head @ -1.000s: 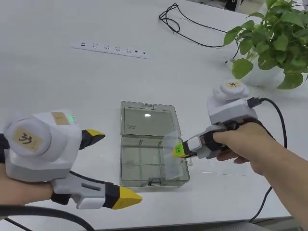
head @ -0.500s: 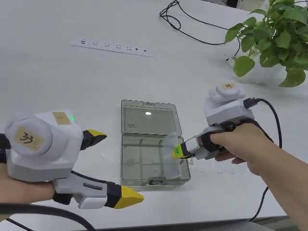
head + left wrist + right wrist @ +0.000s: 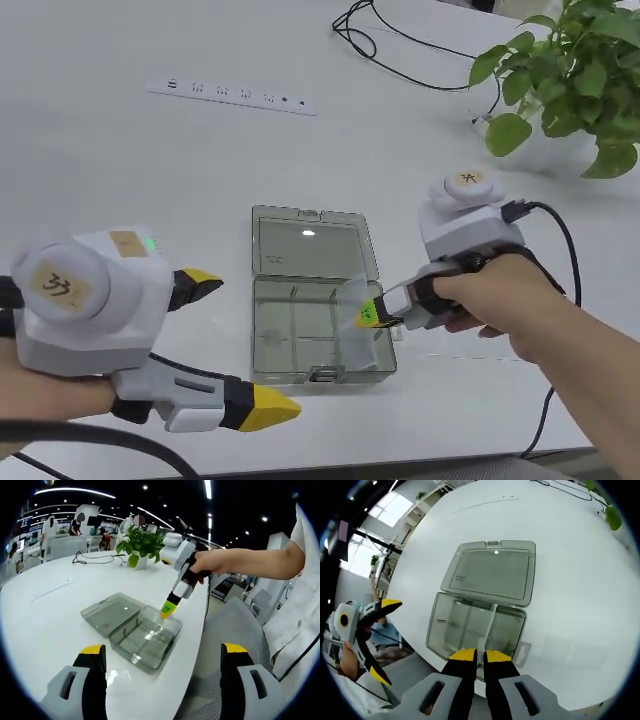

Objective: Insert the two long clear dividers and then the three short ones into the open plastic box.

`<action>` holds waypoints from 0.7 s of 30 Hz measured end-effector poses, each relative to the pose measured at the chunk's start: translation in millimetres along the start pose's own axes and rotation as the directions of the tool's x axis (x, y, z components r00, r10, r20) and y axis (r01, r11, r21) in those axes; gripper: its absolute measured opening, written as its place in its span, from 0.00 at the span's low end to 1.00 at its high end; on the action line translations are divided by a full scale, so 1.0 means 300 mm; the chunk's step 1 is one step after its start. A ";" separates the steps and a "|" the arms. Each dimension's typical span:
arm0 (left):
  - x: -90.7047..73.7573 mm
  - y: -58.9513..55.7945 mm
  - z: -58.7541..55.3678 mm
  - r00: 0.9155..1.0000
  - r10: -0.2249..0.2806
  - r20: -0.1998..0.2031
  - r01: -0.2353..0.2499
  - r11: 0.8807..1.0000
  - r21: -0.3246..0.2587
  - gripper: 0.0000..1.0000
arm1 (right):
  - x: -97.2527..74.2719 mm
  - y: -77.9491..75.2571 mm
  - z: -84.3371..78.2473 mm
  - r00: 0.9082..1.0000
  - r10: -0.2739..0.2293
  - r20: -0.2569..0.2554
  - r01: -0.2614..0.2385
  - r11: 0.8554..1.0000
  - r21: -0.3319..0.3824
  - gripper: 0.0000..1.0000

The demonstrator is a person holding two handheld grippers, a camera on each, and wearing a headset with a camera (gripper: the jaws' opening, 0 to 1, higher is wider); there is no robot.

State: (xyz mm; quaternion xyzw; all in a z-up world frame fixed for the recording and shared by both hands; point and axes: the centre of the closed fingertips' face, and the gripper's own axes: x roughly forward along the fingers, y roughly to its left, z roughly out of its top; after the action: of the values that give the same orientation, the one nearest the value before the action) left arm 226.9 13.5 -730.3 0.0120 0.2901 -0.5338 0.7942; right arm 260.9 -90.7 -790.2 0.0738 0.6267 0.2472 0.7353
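— Smoky clear plastic: the open box (image 3: 315,322), low on the white bench (image 3: 120,180), lid (image 3: 310,245) flat on the far side, joined to the base along the hinge.
— And the right gripper (image 3: 372,316)?
— Pinched almost shut on a clear divider (image 3: 355,303), yellow tips just over the right end of the base. Holds the piece slanted, lower edge down inside the base near the right wall.
— Seated in a slot?
— Cannot tell; too glassy to read. Faint upright lines inside the base in the right gripper view, but impossible to say whether dividers or moulded ribs.
— Left gripper (image 3: 235,342)?
— Spread wide, nothing between the jaws. Hangs to the left of the box, apart from it, tips aimed toward it.
— Anything else on the bench?
— Faint clear pieces (image 3: 521,653) flat just right of the box, number unclear. Farther back, 1 white power strip (image 3: 235,98), a black cable (image 3: 400,55) looped beyond it, and a leafy potted plant (image 3: 570,80) at the far right.
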 end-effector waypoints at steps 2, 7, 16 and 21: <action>0.000 0.000 0.000 1.000 0.001 0.002 -0.001 1.000 0.000 0.97 | 0.002 -0.016 0.002 1.000 -0.010 -0.002 0.010 1.000 -0.012 0.06; 0.000 0.001 -0.002 1.000 0.000 0.000 0.000 1.000 -0.003 0.97 | 0.003 -0.019 0.006 1.000 -0.020 -0.005 0.020 0.999 -0.032 0.06; 0.007 0.001 0.000 1.000 -0.003 -0.001 0.003 1.000 -0.005 0.96 | -0.012 -0.009 0.007 1.000 -0.030 -0.003 0.030 0.998 -0.046 0.06; 0.008 -0.002 0.004 1.000 -0.004 0.002 0.004 1.000 -0.007 0.96 | -0.010 -0.012 0.010 1.000 -0.028 -0.004 0.028 0.998 -0.048 0.06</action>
State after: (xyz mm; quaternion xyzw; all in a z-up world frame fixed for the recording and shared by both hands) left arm 227.5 10.7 -730.2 0.0079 0.2912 -0.5345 0.7934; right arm 264.5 -94.4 -788.5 0.0468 0.6231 0.2519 0.7390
